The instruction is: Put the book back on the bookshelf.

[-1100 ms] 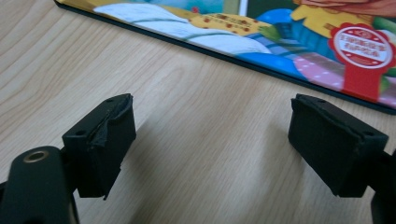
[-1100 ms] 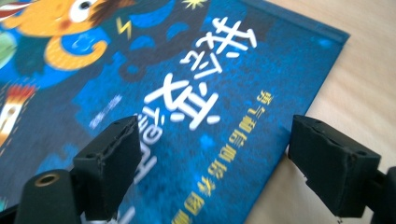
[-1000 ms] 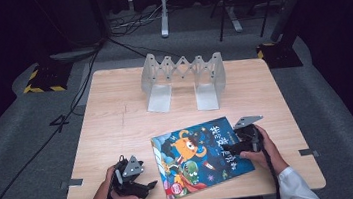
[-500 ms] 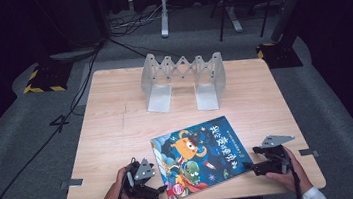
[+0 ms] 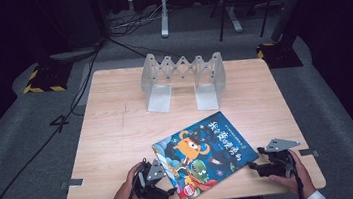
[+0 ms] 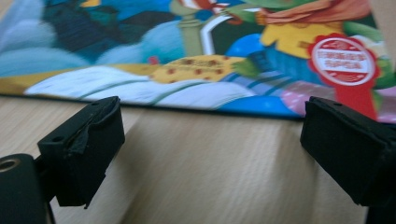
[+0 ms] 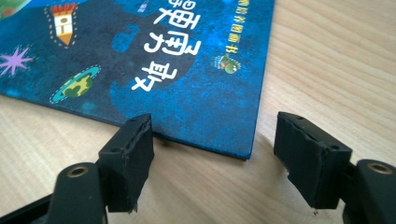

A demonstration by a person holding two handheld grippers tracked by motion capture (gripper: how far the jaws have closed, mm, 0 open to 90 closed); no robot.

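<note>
A blue picture book [image 5: 205, 153] with a cartoon cover lies flat near the table's front edge. My left gripper [image 5: 167, 193] rests on the table at the book's near-left corner, open, its jaws facing the book's edge [image 6: 187, 105] with bare wood between them. My right gripper [image 5: 253, 167] sits on the table at the book's right corner [image 7: 243, 149], open, with that corner lying between and just ahead of its jaws. Neither gripper holds anything.
A grey metal expandable book rack [image 5: 183, 78] stands at the back middle of the wooden table [image 5: 113, 137]. Dark floor with cables [image 5: 29, 151] and stand legs surrounds the table. Bare wood lies between the rack and the book.
My right gripper has come off the book's right side and moved down to the table at the book's near-right corner. The left gripper has shifted slightly right toward the book's corner.
</note>
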